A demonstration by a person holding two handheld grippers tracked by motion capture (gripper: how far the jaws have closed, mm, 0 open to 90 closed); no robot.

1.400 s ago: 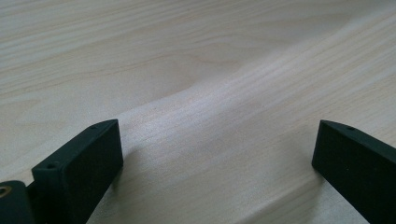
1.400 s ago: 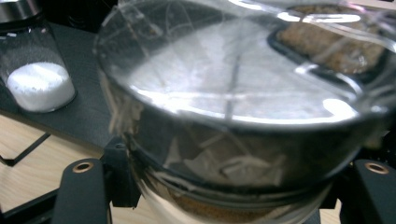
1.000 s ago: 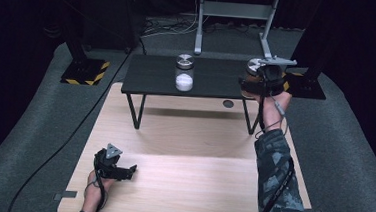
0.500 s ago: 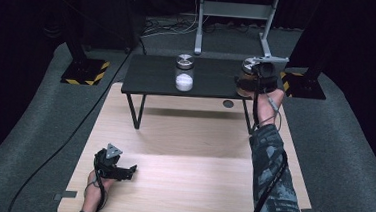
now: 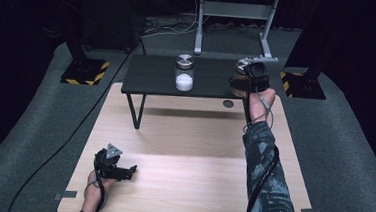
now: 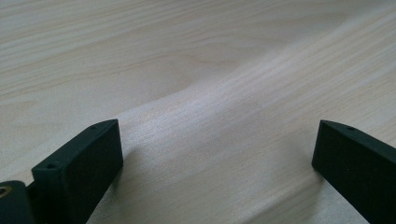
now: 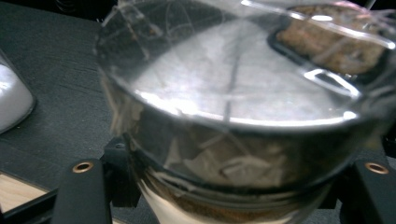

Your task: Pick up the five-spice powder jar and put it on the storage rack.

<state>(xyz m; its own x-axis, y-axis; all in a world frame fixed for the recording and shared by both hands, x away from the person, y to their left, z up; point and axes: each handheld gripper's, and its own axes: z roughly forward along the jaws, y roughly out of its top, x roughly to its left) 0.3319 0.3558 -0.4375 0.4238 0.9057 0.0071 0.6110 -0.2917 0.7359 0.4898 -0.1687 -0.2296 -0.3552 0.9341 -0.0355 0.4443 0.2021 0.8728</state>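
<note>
Right gripper (image 5: 251,75) grips lidded jar (image 7: 243,126) at black table's (image 5: 148,75) right edge; left gripper (image 5: 130,171) spread

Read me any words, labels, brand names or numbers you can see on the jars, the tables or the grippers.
None can be read.
The jar with white contents on the black table carries no visible label.
The jar between the right gripper's jaws has a bare metal lid.
The left gripper shows no markings.
</note>
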